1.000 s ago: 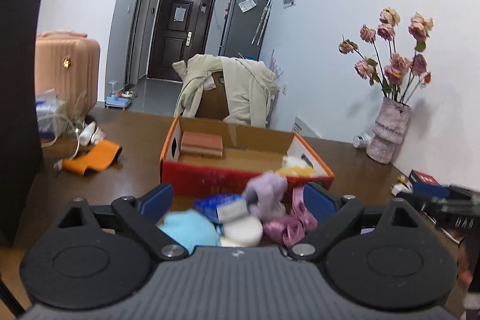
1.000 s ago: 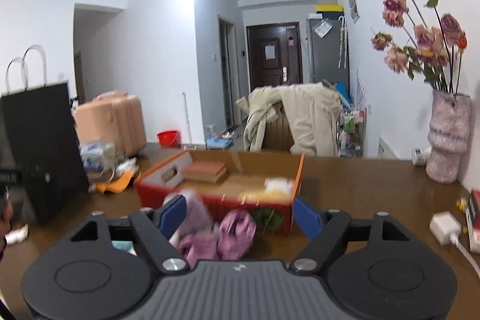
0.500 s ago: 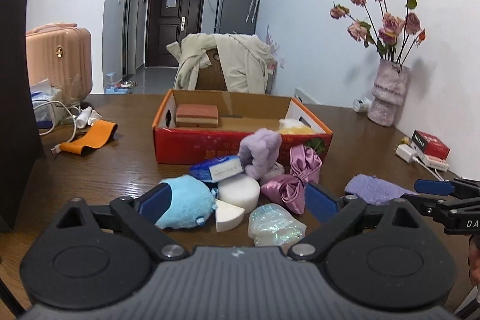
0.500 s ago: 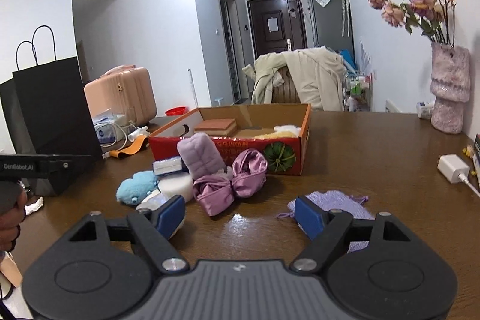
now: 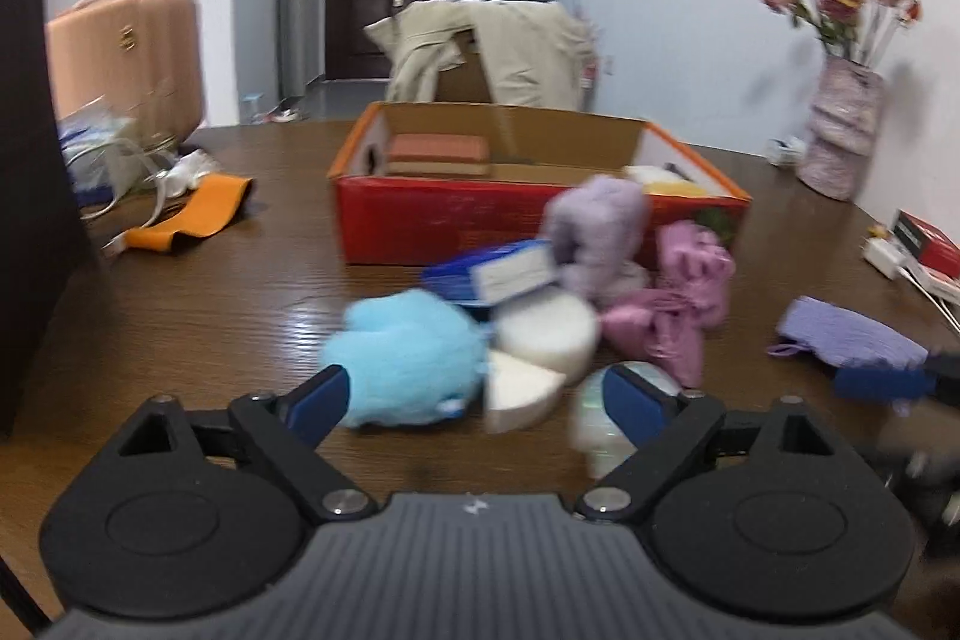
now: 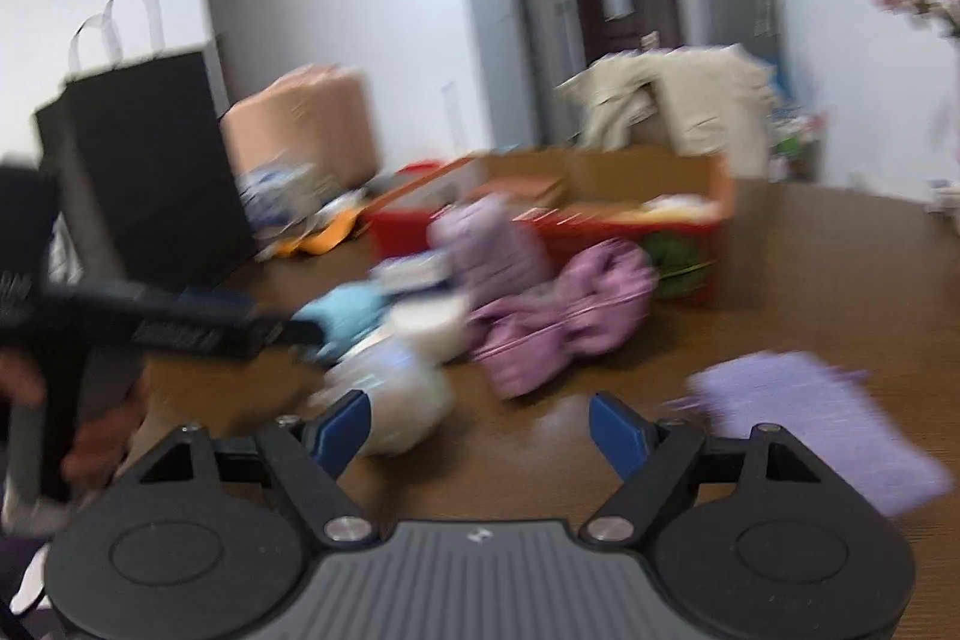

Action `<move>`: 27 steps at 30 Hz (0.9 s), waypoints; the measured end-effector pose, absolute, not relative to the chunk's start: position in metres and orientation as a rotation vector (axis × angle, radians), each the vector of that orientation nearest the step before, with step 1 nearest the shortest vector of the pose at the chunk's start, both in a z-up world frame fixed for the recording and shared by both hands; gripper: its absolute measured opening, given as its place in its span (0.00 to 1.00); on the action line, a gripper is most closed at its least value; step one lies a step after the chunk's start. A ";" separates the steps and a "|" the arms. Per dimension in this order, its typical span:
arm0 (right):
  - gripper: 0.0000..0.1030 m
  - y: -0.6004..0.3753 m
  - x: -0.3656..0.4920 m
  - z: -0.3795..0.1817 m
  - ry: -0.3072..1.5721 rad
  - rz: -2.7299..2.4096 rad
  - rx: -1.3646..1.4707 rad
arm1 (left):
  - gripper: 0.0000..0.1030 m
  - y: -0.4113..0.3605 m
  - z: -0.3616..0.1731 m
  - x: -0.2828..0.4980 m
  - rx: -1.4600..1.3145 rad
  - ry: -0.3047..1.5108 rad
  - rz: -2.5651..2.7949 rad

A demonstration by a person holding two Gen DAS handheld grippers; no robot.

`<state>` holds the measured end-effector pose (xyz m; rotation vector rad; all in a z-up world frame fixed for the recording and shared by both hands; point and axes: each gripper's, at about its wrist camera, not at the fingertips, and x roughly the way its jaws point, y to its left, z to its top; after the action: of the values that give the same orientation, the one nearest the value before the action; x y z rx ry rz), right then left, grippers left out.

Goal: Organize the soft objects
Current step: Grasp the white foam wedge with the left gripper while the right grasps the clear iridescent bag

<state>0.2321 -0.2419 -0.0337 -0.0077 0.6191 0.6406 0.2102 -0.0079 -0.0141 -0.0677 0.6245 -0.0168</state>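
A pile of soft things lies on the brown table before a red cardboard box (image 5: pixel 456 220): a light blue plush (image 5: pixel 408 364), white round sponges (image 5: pixel 543 334), a lilac fluffy roll (image 5: pixel 600 226), a pink satin bow (image 5: pixel 678 304), a pale iridescent pouch (image 5: pixel 594 430). A lilac cloth (image 5: pixel 846 340) lies apart at the right. My left gripper (image 5: pixel 477 397) is open, low over the table, just short of the plush and sponges. My right gripper (image 6: pixel 480 427) is open near the pouch (image 6: pixel 396 400) and the lilac cloth (image 6: pixel 810 412). Both views are blurred.
A black paper bag (image 6: pixel 144 172) stands at the left, with an orange strap (image 5: pixel 192 214) and cables. A vase of pink flowers (image 5: pixel 840 136) and a red packet (image 5: pixel 924 244) with a charger are at the right. A chair with a beige coat (image 5: pixel 492 46) stands behind the box.
Both grippers have dropped lower and moved forward toward the pile. The right view has swung left, so the left gripper now shows in it. Both stay open.
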 end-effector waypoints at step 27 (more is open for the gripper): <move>0.33 -0.236 0.260 -0.046 0.647 0.492 0.028 | 0.26 -0.022 -0.051 0.248 -0.148 0.706 -0.073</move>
<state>0.2598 -0.2364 -0.0457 0.0278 0.6472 0.4918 0.2480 -0.0219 -0.0510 -0.1484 0.7061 -0.0728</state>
